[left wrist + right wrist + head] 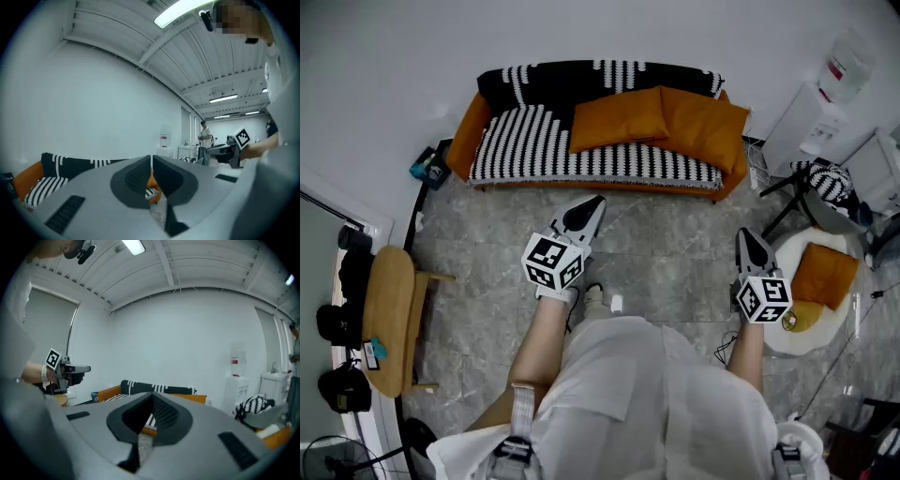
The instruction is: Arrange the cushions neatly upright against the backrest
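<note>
An orange sofa [467, 131] under a black-and-white striped throw [534, 141] stands against the far wall. Two orange cushions lie on its right half: one [617, 118] slumped flat on the seat, the other [708, 127] leaning at the right arm. My left gripper [588, 215] hovers over the floor in front of the sofa, shut and empty. My right gripper [752, 246] hangs further right, also shut and empty. In the left gripper view the sofa [28, 180] shows low at the left; in the right gripper view the sofa [154, 390] sits just beyond the jaws.
A round white table [811, 330] at the right carries a third orange cushion [825, 274]. A wooden side table [386, 319] stands at the left. A tripod and a striped bundle [820, 183] sit by white cabinets [811, 122]. A person [205, 140] stands far off.
</note>
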